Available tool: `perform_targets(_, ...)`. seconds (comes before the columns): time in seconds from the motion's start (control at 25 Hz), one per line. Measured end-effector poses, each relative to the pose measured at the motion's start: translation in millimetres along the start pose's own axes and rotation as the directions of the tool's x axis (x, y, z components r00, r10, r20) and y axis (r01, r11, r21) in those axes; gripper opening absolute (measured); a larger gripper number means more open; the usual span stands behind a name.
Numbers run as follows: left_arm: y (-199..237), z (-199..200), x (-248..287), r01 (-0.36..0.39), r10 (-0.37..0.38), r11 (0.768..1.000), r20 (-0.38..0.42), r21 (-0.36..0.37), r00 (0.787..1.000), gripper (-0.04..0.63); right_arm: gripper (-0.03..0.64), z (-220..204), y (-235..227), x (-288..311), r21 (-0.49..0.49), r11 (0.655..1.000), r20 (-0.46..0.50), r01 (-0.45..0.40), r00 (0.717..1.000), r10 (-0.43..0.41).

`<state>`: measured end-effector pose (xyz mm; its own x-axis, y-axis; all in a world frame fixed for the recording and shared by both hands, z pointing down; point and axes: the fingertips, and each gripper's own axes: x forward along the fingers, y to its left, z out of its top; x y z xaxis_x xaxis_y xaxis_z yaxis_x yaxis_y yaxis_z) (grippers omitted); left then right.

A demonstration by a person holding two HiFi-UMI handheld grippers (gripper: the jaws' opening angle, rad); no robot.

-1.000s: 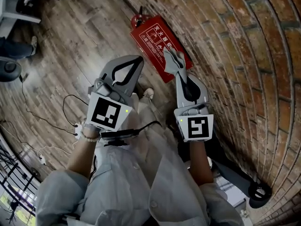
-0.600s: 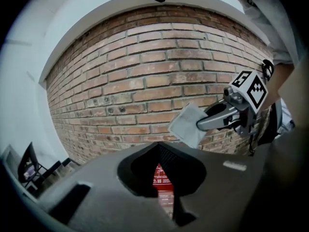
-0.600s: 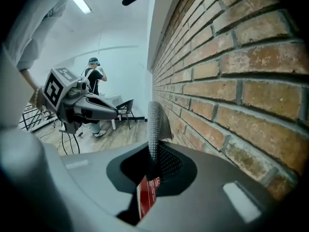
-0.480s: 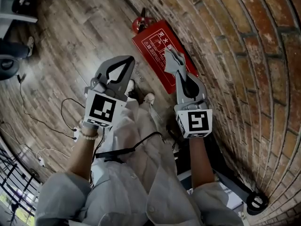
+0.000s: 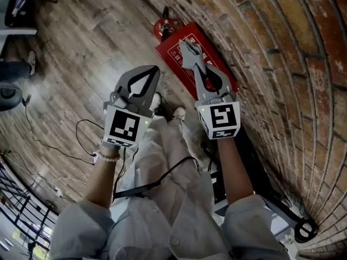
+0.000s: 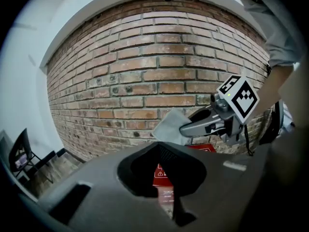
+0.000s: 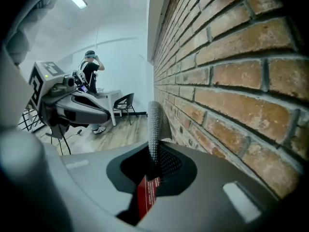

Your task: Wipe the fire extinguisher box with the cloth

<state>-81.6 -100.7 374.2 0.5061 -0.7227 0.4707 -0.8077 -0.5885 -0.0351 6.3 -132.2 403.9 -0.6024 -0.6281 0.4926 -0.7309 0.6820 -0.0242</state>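
Observation:
The red fire extinguisher box (image 5: 217, 72) lies on the wooden floor against the brick wall (image 5: 282, 64). My right gripper (image 5: 194, 68) is shut on a grey cloth (image 5: 184, 50) that hangs over the box's far half. In the right gripper view the cloth (image 7: 154, 122) stands up from the shut jaws, with the red box (image 7: 147, 195) showing below. My left gripper (image 5: 155, 70) is shut and empty, held over the floor left of the box. The left gripper view shows the cloth (image 6: 169, 127), the right gripper (image 6: 186, 128) and part of the box (image 6: 161, 173).
A red extinguisher (image 5: 161, 27) stands at the box's far end. Cables (image 5: 81, 129) trail over the floor at left, near a chair base (image 5: 8, 96). A black stand base (image 5: 303, 229) is at bottom right. A person (image 7: 90, 71), a table and a chair (image 7: 123, 103) are far off.
My right gripper has carried the cloth along the box toward its far end. The left gripper has shifted a little forward and stays shut.

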Motion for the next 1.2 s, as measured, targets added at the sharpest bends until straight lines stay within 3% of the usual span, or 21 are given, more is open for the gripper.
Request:
perform_targets(0.36, 20, -23, 17, 0.016, -0.016, 1.0, -0.01, -0.002, 1.0, -0.003, 0.02, -19, -8, 69, 0.063, 0.998, -0.042, 0.007, 0.999, -0.004)
perform_targets(0.68, 25, -43, 27, 0.018, -0.019, 1.0, -0.036, -0.019, 0.999, -0.003, 0.02, -33, -18, 113, 0.06, 0.998, -0.073, 0.009, 0.997, -0.004)
perform_targets(0.92, 21, -50, 37, 0.023, -0.025, 1.0, -0.054, -0.02, 0.998, -0.003, 0.02, -52, -35, 137, 0.174, 0.984, -0.093, 0.039, 0.995, -0.023)
perform_targets(1.2, 21, -52, 40, 0.016, -0.018, 1.0, -0.051, -0.024, 0.999, -0.002, 0.02, -81, -53, 157, 0.129, 0.985, -0.191, 0.114, 0.978, -0.088)
